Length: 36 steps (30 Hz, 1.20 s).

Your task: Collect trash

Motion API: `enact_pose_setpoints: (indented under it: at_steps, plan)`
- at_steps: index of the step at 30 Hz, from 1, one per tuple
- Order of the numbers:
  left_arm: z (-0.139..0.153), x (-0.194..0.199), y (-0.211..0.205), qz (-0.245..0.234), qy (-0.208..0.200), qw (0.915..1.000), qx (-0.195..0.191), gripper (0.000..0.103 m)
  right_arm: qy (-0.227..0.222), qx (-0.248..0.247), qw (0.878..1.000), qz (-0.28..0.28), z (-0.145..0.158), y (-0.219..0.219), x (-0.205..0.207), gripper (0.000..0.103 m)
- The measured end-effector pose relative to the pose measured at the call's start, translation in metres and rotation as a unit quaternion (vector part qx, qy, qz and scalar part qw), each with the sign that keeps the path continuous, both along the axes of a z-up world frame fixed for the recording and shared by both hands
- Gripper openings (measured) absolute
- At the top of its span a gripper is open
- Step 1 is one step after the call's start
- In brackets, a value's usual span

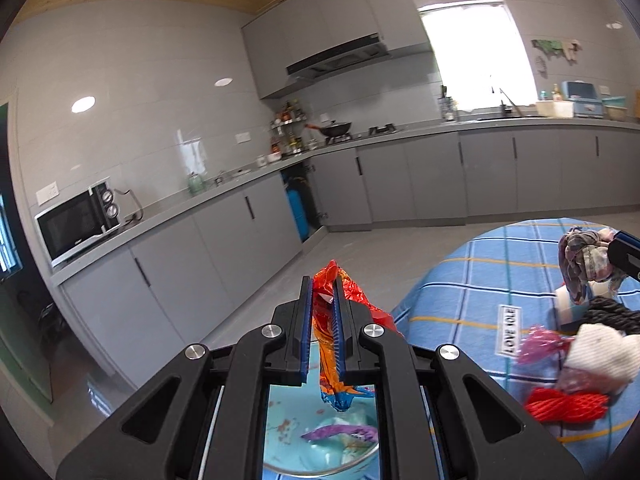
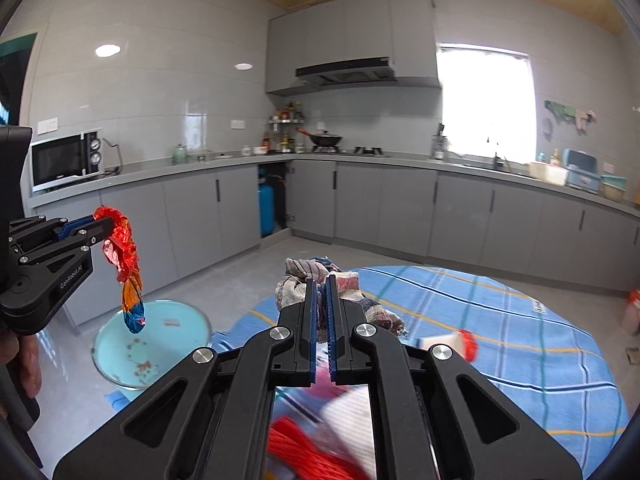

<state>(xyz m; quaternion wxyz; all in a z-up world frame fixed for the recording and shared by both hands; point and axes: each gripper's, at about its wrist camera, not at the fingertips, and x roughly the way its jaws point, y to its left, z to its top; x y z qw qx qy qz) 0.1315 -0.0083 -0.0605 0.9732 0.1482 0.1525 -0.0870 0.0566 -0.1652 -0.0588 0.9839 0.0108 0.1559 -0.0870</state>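
Left tool (image 1: pixel 323 300) clenches a crinkled red-orange plastic wrapper (image 2: pixel 127 264) dangling above the pale-blue bowl (image 2: pixel 168 344); right tool (image 2: pixel 321 296) grips a crumpled plaid cloth (image 2: pixel 294 280)

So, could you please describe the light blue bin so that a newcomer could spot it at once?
Start at the round table with the blue plaid cloth. Just off its left edge, on the grey floor, stands a round light blue bin with a shiny rim. It sits under the crinkled red-orange wrapper in the left gripper.

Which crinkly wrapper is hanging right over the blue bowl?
The orange-red wrapper, pinched in the left tool, dangles above the bowl. The pink wrapper lies on the tablecloth, and the purple wrapper is already inside.
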Motion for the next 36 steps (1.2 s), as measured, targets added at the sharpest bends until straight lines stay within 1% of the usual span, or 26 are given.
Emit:
enact_pose_setpoints:
  at_steps: [7,18,25,36]
  plan:
    - [-0.004,0.013,0.026,0.031,0.011,0.9994,-0.006,0.009,0.003,-0.001,0.999,0.034,0.002,0.025,0.024,0.005]
    - [-0.014,0.034,0.053,0.067,0.029,0.9973,-0.013,0.009,0.010,-0.003,0.997,0.076,0.000,0.051,0.050,0.005]
    - [-0.019,0.045,0.065,0.079,0.038,0.9961,-0.015,0.009,0.016,-0.004,0.995,0.101,-0.001,0.066,0.068,0.005]
    - [-0.027,0.057,0.073,0.083,0.051,0.9951,-0.017,0.009,0.029,-0.007,0.991,0.129,-0.009,0.090,0.092,0.005]
